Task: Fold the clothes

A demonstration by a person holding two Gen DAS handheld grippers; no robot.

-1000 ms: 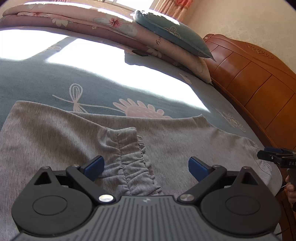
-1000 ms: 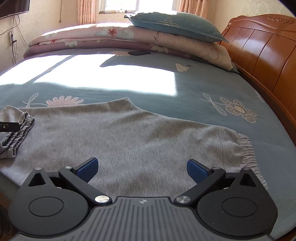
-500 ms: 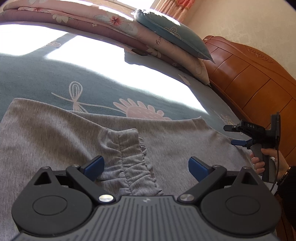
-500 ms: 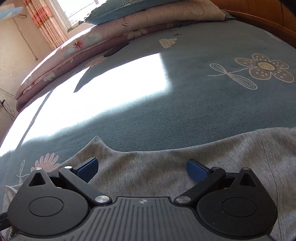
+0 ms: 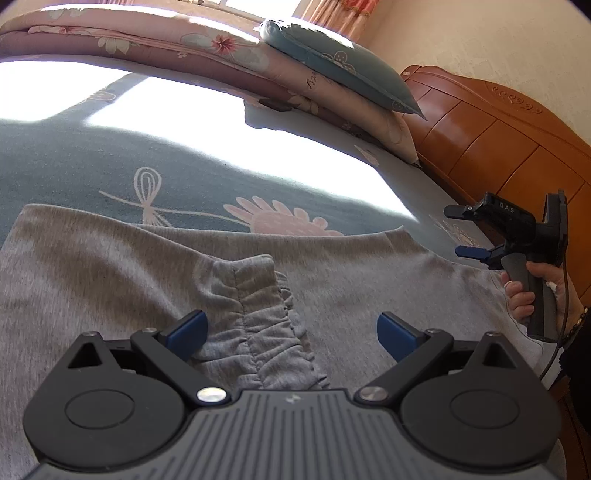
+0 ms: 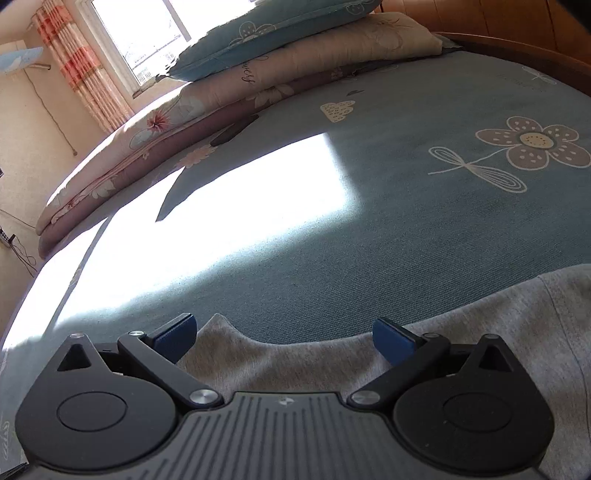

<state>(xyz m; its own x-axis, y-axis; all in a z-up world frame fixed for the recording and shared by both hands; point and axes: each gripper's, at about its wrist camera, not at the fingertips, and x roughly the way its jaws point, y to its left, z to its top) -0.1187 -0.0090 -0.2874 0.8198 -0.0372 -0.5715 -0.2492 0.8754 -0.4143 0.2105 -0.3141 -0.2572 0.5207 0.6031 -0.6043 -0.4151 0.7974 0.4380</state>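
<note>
A: Item one, surroundings?
B: Left wrist view, top of frame: folded quilt [image 5: 155, 40], pink with flowers, and a teal pillow [image 5: 332, 70] stacked on its right end. A small dark object [image 5: 275, 104] lies at the quilt's foot; too small to identify. Upper right: wooden headboard [image 5: 491, 136].

A: Item two, the garment?
B: Grey pants [image 5: 110, 266], spread flat across the lower half of that view. A gathered cuff [image 5: 258, 317] is folded back onto the cloth, lower centre. In the right wrist view the grey cloth fills the lower right, its far edge dipping in a notch at lower centre.

A: Item three, grippers?
B: Left gripper [image 5: 291, 332]: jaws wide apart, empty, the cuff lying between and below the blue pads. Right gripper [image 6: 284, 336]: jaws wide apart, empty, over the cloth's far edge. From the left view it appears at mid-right, raised above the pants, held in a hand [image 5: 532, 291], with a cable hanging from it.

A: Anything in the way?
B: Nothing lies on the pants except their own cuff.

A: Item four, surface and room?
B: Bed sheet [image 6: 406, 192], teal with flower prints, a bright sun patch across its middle. Right wrist view, upper left: window [image 6: 147, 33], striped curtain [image 6: 85, 70], cream wall [image 6: 22, 122] with trailing cords.
</note>
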